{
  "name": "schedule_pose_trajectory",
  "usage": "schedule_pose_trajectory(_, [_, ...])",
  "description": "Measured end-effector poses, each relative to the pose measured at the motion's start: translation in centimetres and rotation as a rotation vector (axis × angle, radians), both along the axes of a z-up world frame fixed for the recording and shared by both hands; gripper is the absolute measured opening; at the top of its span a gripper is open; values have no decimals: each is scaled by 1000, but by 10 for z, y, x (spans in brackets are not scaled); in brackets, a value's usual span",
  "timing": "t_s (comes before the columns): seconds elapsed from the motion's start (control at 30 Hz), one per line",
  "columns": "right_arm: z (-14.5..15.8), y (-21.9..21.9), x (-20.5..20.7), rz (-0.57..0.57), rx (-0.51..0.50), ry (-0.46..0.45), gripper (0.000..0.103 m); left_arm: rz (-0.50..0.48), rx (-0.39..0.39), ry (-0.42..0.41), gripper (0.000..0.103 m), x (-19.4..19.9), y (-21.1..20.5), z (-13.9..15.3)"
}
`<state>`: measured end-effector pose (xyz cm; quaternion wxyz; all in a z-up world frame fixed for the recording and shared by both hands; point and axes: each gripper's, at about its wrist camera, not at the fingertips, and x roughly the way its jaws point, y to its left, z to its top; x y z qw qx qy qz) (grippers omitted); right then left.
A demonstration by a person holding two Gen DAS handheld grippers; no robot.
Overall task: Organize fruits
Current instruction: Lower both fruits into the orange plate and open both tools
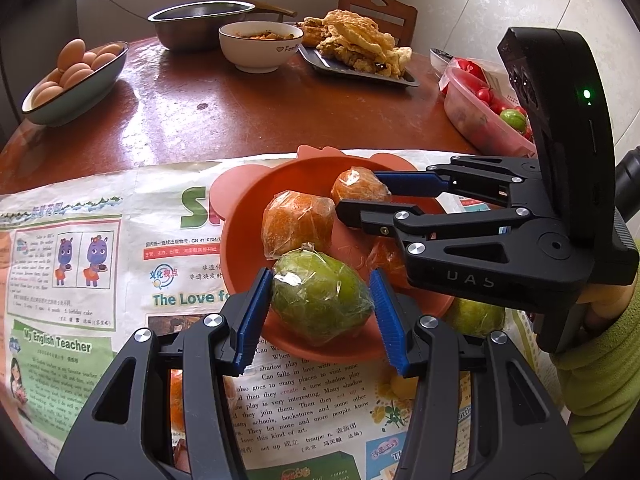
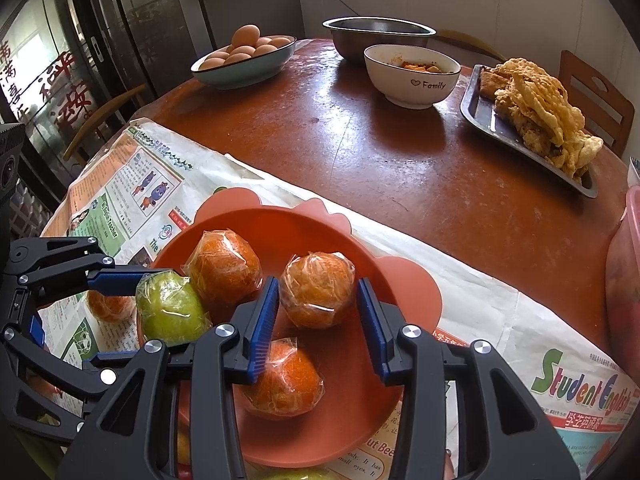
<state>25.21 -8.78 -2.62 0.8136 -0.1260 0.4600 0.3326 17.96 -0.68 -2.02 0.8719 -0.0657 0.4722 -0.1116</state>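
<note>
Left hand-held gripper [image 1: 322, 312] has its two blue fingers on either side of a green fruit [image 1: 322, 296] wrapped in clear film, and both fingers look to be touching it at the near edge of the orange bowl [image 1: 240, 232]. Right hand-held gripper [image 2: 316, 320] is open wide over the same bowl, with a wrapped orange [image 2: 316, 290] sitting between its fingers but not pinched. Two more wrapped oranges lie in the bowl, one at the far left [image 2: 224, 266] and one at the near side [image 2: 286, 380]. Outside the bowl, another orange [image 2: 108, 306] lies on the newspaper [image 2: 440, 280] to the left, and a second green fruit [image 1: 476, 316] lies on it near the bowl's right side. The paper covers the near part of the brown surface [image 2: 380, 152]. Far across it are a dish of eggs [image 2: 244, 58], a steel pan [image 2: 376, 38], a white bowl [image 2: 412, 76] and a tray of fried food [image 2: 532, 116].
</note>
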Motion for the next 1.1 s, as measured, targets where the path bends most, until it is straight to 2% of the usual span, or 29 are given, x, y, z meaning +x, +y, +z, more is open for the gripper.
schedule_pose_trajectory(0.5, [7,-7,-5,-20,9,-22,53,1,7,4,42,0,-2,1])
schedule_pose_trajectory(1.0, [22,-13,-13,-36,28,-61,61,12,4,-5,42,-4,2,7])
schedule_pose_trajectory(1.1, [26,-15,-13,-42,31,-68,63,13,10,-11,47,-5,3,9])
